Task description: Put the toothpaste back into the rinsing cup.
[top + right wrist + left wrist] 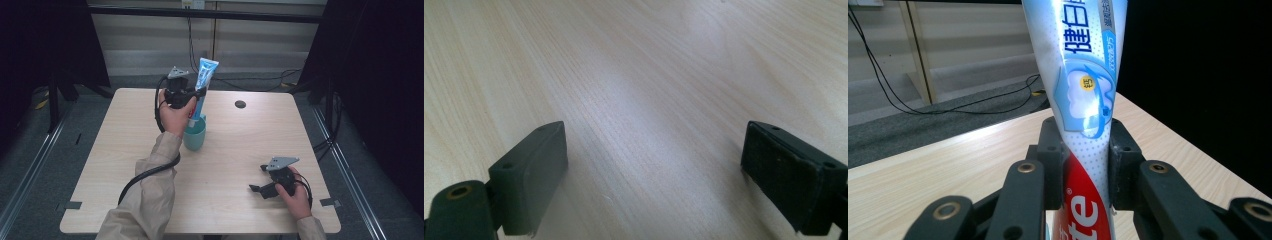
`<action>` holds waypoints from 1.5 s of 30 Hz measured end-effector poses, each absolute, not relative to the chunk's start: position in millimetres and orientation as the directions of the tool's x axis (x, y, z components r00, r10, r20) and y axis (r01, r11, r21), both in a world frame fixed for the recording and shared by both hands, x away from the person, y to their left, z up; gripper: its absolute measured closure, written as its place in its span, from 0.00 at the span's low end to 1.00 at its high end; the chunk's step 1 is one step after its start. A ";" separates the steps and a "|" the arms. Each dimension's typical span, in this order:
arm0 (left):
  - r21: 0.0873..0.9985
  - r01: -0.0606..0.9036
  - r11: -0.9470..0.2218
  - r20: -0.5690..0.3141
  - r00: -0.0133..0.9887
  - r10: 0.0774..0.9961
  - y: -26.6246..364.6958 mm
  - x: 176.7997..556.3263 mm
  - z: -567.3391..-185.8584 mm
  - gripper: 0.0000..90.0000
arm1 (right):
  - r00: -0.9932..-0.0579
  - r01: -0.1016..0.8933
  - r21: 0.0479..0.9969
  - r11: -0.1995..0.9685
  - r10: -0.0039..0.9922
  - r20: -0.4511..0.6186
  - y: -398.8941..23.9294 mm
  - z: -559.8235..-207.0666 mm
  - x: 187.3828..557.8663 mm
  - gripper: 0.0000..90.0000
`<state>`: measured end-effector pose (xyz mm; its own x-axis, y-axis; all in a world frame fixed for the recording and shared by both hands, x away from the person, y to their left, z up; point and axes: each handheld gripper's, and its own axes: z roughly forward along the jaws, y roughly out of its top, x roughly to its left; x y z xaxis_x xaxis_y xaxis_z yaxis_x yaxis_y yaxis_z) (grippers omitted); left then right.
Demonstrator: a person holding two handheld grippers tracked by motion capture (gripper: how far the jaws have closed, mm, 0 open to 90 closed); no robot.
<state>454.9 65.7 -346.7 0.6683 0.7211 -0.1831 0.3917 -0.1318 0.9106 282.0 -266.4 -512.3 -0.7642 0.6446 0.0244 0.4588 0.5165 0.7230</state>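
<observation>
Close to me, near the front right corner of the counter [225,200], my right gripper [261,188] sits low over the wood. Its jaws are spread wide with nothing between them, just bare pale wood under them in the right gripper view. My right hand [295,196] holds it from behind. My left sleeve [145,195] is tan and reaches up the middle of the counter, and a black cable [145,175] hangs beside it. Farther out is a green cup [194,137] that stands upright on the counter, just past my left hand [175,116]. A toothpaste tube [202,82] stands in the cup and leans a little, with its flat end up high. My left gripper [200,92] is raised over the cup, and its jaws are pinching the tube around its middle, one jaw on each side. In the left gripper view the tube is white and blue on top and red lower down. Beyond that there is a small dark round hole [240,104] in the counter, well apart from the cup. Past the far edge are a grey floor [140,80] and black wires [250,82] by the wall.
</observation>
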 end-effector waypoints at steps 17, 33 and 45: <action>0.907 0.399 -0.136 -0.177 0.653 0.736 62.3 460.2 -361.6 0.81 | -0.764 0.459 0.723 0.516 0.645 0.024 -266.4 -512.3 282.0 0.12; 0.898 0.418 -0.135 -0.183 0.635 0.751 62.7 465.0 -377.3 0.81 | -0.764 0.459 0.723 0.516 0.645 0.024 -266.4 -512.3 282.0 0.12; 0.896 0.424 -0.128 -0.190 0.629 0.754 62.3 467.5 -383.3 0.81 | -0.764 0.459 0.723 0.516 0.645 0.025 -266.4 -512.3 282.0 0.12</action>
<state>467.5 62.3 -383.3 0.6287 0.7541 -0.1900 0.4243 -0.1278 0.8965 282.0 -266.4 -512.3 -0.7640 0.6447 0.0248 0.4590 0.5161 0.7232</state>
